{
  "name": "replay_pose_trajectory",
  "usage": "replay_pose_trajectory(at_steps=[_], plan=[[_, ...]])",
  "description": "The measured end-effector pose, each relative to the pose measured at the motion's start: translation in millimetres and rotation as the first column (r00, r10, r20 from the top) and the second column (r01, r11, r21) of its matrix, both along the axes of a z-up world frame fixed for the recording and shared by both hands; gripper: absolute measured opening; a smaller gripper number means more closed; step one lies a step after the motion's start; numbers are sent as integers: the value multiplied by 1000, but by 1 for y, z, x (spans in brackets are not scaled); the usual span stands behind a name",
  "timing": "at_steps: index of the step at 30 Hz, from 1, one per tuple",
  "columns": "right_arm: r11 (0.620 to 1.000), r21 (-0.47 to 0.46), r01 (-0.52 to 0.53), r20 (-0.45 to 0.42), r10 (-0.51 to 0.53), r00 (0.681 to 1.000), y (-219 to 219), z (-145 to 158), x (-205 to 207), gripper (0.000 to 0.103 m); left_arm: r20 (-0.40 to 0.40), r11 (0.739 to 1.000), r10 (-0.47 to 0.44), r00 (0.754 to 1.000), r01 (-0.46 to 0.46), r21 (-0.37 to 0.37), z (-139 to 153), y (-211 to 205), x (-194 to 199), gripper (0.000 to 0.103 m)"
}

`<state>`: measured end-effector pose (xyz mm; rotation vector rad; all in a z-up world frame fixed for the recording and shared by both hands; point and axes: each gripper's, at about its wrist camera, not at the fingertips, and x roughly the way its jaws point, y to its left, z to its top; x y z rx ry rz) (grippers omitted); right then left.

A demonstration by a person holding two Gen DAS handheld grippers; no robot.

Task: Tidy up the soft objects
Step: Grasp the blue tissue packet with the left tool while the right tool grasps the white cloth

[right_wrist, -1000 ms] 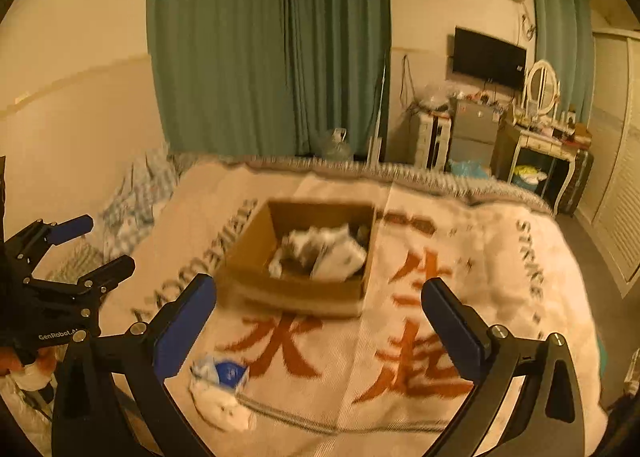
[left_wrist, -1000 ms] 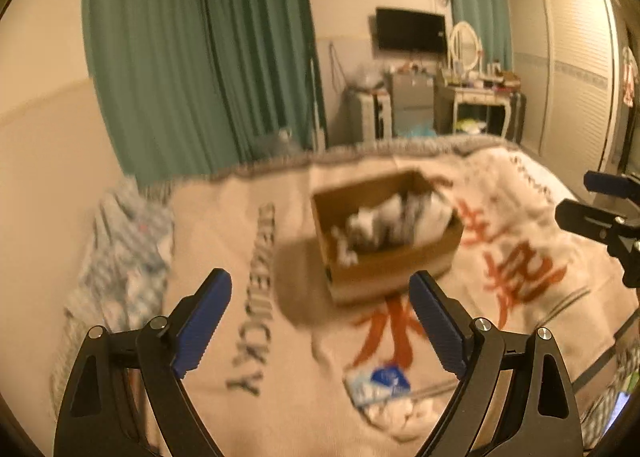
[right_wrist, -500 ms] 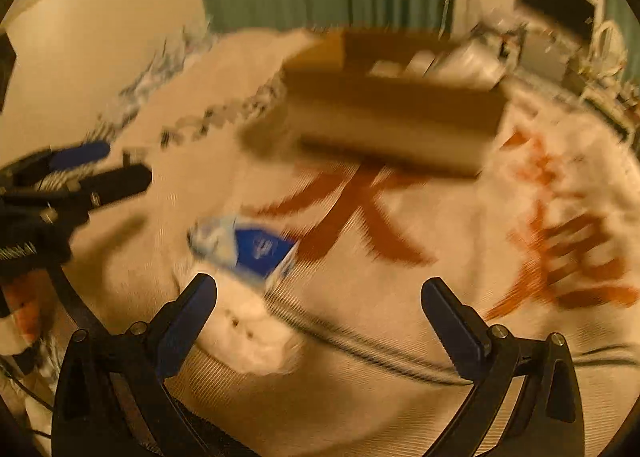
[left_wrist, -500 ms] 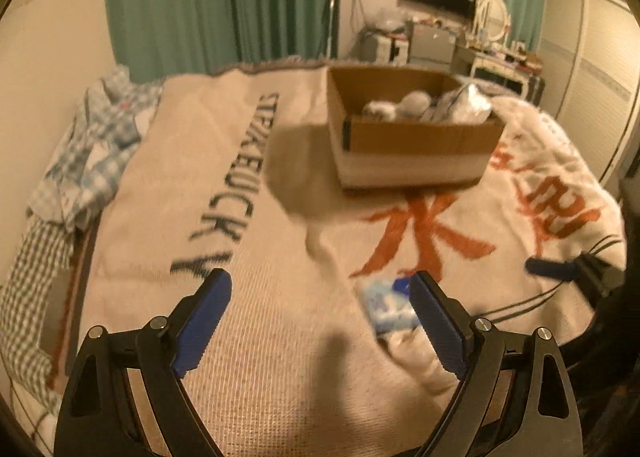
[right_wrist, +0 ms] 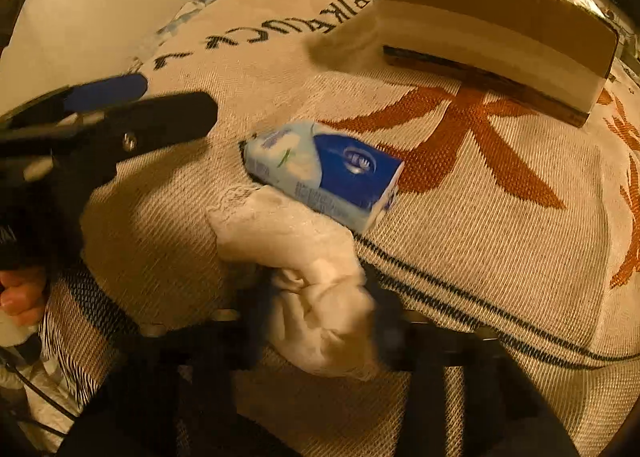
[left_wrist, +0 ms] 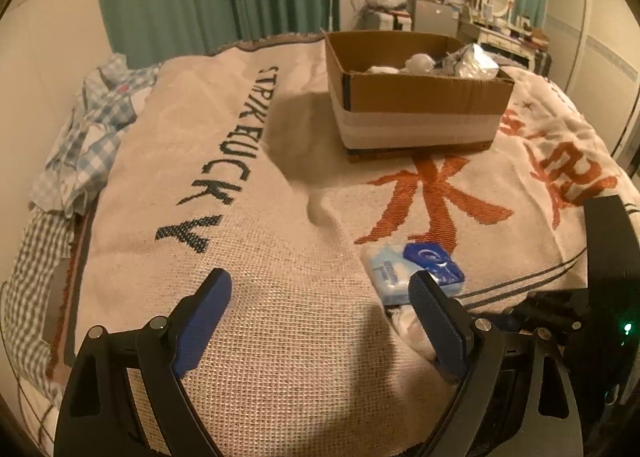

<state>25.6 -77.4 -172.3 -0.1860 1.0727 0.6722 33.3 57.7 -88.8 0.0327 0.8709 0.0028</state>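
Right gripper clamped on a crumpled white cloth at the near edge of a woven blanket, jaws just closed in from wide apart with the cloth between them, blurred. Just beyond and touching the cloth, a blue-and-white tissue pack; farther off, a cardboard box with pale soft items inside. Left gripper hanging over bare blanket to the left of the pack, jaws apart and empty.
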Motion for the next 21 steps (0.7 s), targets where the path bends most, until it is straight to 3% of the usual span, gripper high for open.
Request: replay_pose_trajectory(at_steps=[6,13,21], plan=[[995,35,91,55,-92,994,-36,36,1,18,-24,1000,-23,999,23,-9,2,-12,1,92],[967,-13,255,169,-249,954,-86,66,25,18,-99,998,-68,993,67,-14,-18,-41,14,90],[962,-5,273,151,-269,951,-98,61,40,18,-156,997,-78,985,78,-8,-43,-63,37,90]])
